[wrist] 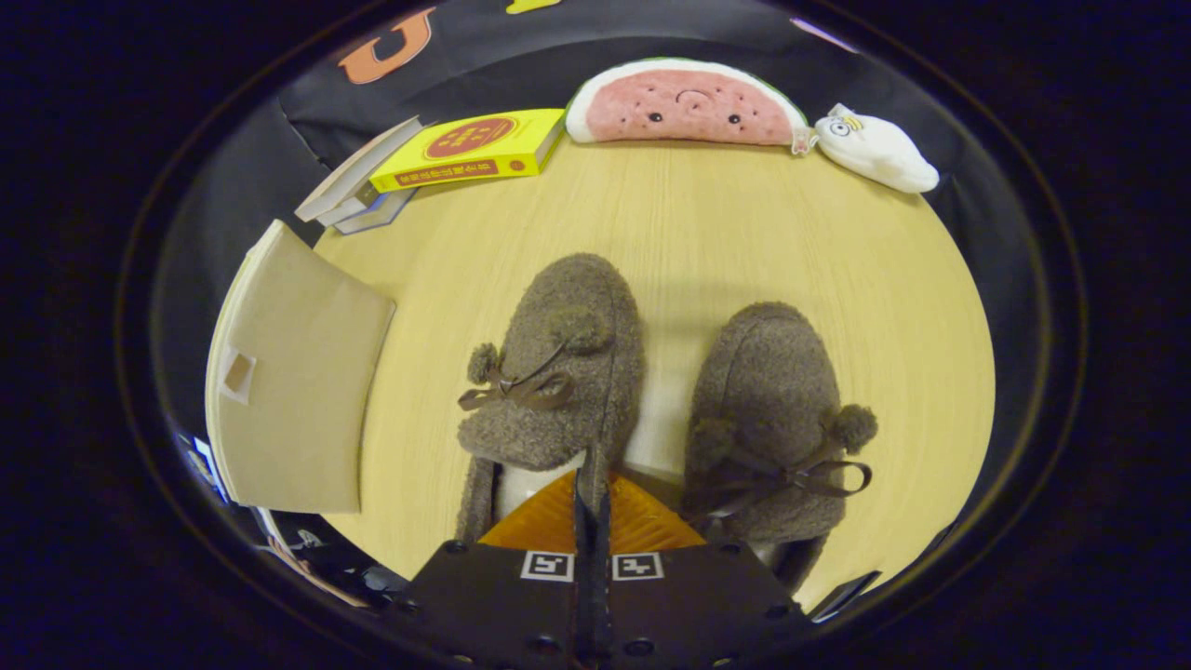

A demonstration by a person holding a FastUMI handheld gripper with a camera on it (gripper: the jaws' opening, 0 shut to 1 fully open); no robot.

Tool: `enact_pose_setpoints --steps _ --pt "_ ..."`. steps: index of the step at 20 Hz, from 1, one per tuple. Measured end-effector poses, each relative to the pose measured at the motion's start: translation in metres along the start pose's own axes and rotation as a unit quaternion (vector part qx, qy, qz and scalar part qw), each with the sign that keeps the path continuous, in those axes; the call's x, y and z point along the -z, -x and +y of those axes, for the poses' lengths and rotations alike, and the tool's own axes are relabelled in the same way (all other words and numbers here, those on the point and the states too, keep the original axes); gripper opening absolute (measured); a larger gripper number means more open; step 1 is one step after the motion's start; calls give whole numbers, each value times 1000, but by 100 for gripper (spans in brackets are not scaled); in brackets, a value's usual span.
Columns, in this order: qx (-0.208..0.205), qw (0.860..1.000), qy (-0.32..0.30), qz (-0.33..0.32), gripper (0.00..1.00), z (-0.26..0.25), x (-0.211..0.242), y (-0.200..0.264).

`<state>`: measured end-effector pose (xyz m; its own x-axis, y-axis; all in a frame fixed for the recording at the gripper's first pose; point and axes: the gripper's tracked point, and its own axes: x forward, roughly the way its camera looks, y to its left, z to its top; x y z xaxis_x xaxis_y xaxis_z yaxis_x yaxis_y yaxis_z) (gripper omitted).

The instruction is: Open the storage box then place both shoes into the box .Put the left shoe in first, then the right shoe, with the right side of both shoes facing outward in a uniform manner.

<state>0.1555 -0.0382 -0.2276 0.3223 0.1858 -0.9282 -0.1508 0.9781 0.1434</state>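
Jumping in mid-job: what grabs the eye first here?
Two fuzzy brown slippers with pom-pom bows sit side by side on the pale wooden table: one just ahead of the shut tool, the other to its right. Left of them lies a beige storage box; a watermelon-slice plush rests beyond.

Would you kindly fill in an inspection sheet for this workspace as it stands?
Surface: pale wooden table, round-edged.
Job's things: two brown fuzzy shoes, left one just ahead of the fingers, right one beside it; tan box left of them, lid shut.
Clutter: stacked books, watermelon plush and white plush along the far edge.
Gripper: gripper shut, holding nothing, tips at the left shoe's opening.
Cables: nothing seen.
Surroundings: black cloth wall.
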Motion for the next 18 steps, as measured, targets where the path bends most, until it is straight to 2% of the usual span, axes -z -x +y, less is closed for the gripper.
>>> enact_pose_setpoints --steps 4,9,14,18 --pt "-39 999 -33 -10 0 5 5 4" --pt "-64 995 -56 -45 0 12 4 19" --pt "-83 989 -60 -104 0 31 -6 61" --pt "-108 979 -60 -164 0 55 -16 113"
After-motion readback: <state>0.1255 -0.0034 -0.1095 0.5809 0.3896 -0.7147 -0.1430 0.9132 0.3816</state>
